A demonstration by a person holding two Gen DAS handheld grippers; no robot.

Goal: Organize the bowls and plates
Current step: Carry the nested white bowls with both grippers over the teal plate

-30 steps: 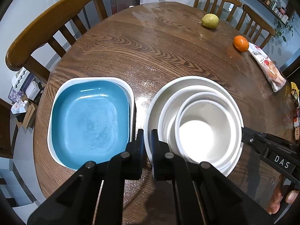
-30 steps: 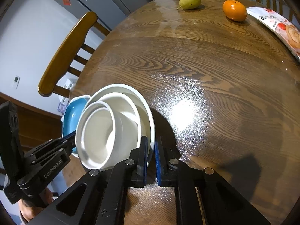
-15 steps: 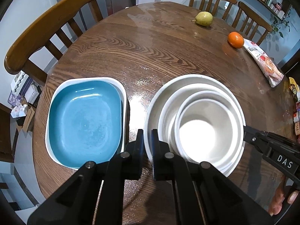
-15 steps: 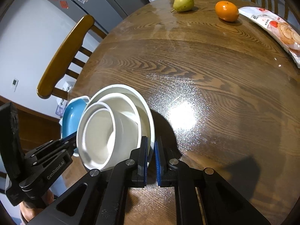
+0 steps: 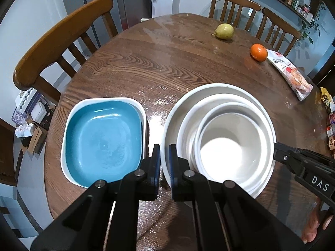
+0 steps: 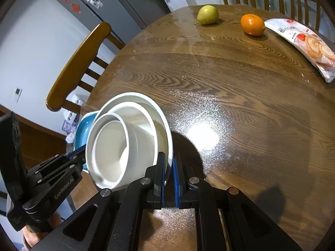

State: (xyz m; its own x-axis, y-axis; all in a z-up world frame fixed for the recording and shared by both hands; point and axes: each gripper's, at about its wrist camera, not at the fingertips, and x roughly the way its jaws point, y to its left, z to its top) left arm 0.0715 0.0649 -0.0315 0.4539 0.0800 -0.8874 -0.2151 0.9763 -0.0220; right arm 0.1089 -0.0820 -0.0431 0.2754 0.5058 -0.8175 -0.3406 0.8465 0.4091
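Left wrist: grippers [image 5: 164,156] (both) clamp plate [image 5: 217,87].

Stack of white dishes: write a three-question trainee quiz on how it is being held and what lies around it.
1. True or false: both hand-held grippers clamp the rim of the large white plate.
2. Which dish sits beside the stack of white dishes? A) a blue square dish B) a red round bowl C) a glass jug
3. Fill in: the far side of the table holds a pear, an ______ and a snack packet.

Key:
1. True: the left hand-held gripper and the right hand-held gripper each pinch the rim.
2. A, the blue square dish.
3. orange.
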